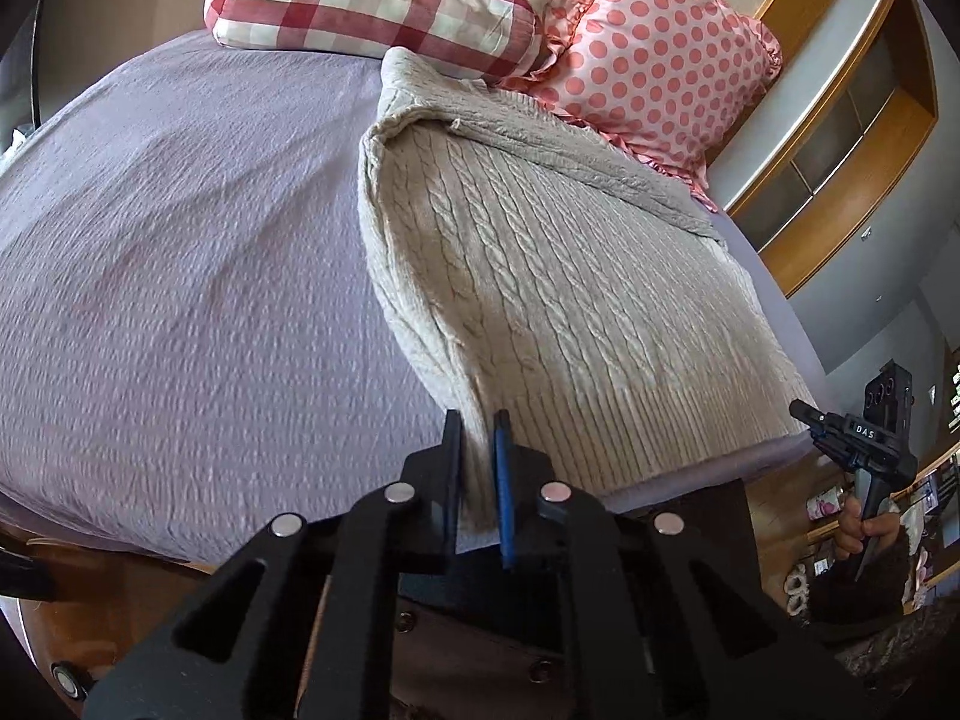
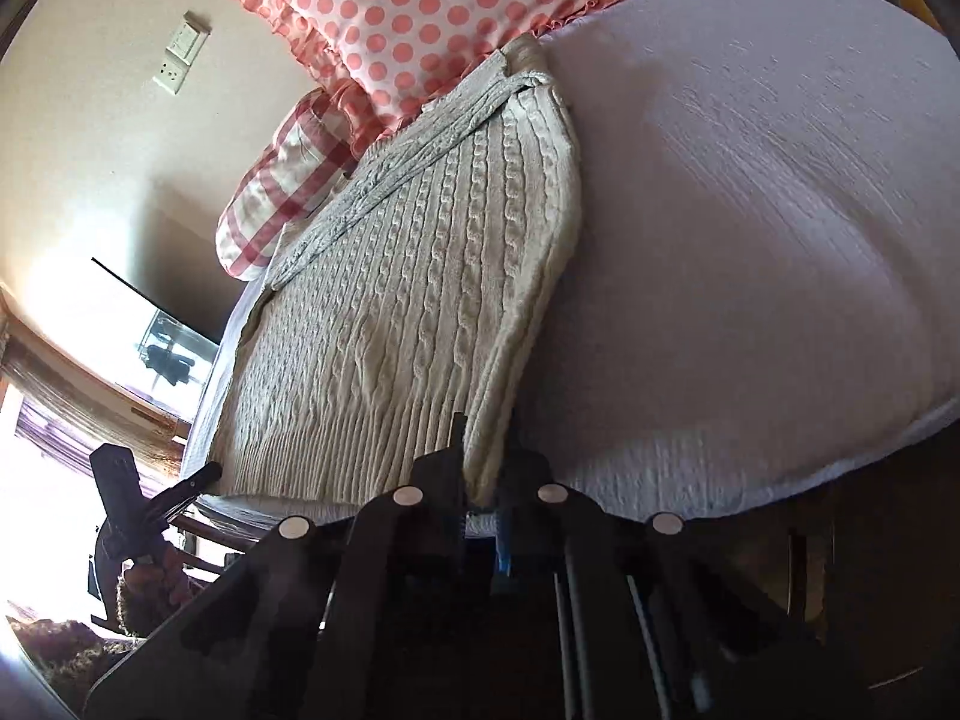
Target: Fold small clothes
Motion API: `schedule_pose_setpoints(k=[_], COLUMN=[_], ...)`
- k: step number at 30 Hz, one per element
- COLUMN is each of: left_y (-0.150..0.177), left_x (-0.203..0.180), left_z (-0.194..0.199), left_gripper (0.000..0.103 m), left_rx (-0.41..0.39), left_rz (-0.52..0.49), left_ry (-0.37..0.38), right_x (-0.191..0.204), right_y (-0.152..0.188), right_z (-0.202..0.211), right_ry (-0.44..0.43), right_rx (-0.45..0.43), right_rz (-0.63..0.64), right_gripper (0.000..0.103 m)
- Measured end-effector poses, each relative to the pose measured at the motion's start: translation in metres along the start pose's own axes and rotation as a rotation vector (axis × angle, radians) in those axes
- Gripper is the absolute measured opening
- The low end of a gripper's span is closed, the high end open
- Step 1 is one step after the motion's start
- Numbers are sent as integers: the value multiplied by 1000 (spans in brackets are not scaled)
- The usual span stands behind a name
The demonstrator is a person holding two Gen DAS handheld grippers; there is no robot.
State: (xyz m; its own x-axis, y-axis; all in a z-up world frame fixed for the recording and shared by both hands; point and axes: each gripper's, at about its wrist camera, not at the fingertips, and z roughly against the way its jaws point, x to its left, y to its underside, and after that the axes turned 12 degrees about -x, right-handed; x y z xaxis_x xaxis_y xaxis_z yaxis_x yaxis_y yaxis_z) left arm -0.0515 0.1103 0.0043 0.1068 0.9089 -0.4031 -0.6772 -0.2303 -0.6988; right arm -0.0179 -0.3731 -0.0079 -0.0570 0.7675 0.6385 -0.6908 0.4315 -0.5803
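Lavender bedsheet (image 1: 180, 252) fills both views, and right at the near edge of the bed the action is set. Left tongs (image 1: 478, 438) are pinching the ribbed hem of the cream cable-knit sweater (image 1: 540, 276) at one near corner; over on the other side the right tongs (image 2: 486, 450) have the hem's opposite near corner between their fingers too, jaws pressed onto the knit. The sweater lies flat along the bed, hem towards us, with one grey-looking side panel already folded in across the body. Beyond its far end sit the red checked pillow (image 1: 360, 0) and the pink polka-dot pillow (image 1: 654, 54), touching the collar end. My read: sides are in, and this is the lengthwise fold. Next move calls for lifting both corners together, evenly, and carrying the hem up towards the pillows without dragging the folded panel loose.
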Motion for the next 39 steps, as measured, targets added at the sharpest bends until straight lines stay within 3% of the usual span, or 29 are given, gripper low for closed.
schedule_pose_setpoints(k=[3,6,11,15,19,22,24,26,28,30,33,34,35,37,39], left_y=[-25,-75,-181,-246,-268,-271,-274,-276,-279,-276,-258,-249,-242,-228,-219], left_x=[5,10,11,32,55,67,69,69,69,73,77,79,80,81,80], left_z=[1,-5,-60,-143,-210,-234,-233,-220,-195,-173,-155,-152,-151,-149,-154], left_gripper=[8,8,8,8,7,9,12,17,32,38,41,42,42,43,47], left_rx=[-44,-118,-220,-184,-93,-45,-49,-72,-138,-159,-116,-97,-85,-64,-48], left_rz=[47,76,50,84,130,163,171,179,152,126,125,130,137,153,163], left_ry=[79,115,22,-89,-173,-196,-187,-151,-149,-145,-99,-83,-70,-40,-24], right_x=[8,28,42,21,-1,-9,-18,-25,-27,-21,-1,4,7,9,14], right_y=[-36,-94,-194,-249,-264,-268,-269,-273,-278,-278,-271,-268,-266,-267,-265], right_z=[10,1,-69,-163,-227,-259,-271,-270,-260,-245,-234,-226,-216,-205,-205], right_ry=[-105,-155,-147,-17,93,190,220,196,159,120,134,187,227,179,131], right_rx=[-132,-243,-344,-302,-258,-177,-121,-95,-127,-171,-201,-241,-309,-366,-324], right_rz=[-38,-8,-11,-97,-150,-166,-223,-289,-316,-299,-203,-175,-158,-154,-133], right_gripper=[7,7,7,7,7,8,8,10,11,12,43,80,99,99,98])
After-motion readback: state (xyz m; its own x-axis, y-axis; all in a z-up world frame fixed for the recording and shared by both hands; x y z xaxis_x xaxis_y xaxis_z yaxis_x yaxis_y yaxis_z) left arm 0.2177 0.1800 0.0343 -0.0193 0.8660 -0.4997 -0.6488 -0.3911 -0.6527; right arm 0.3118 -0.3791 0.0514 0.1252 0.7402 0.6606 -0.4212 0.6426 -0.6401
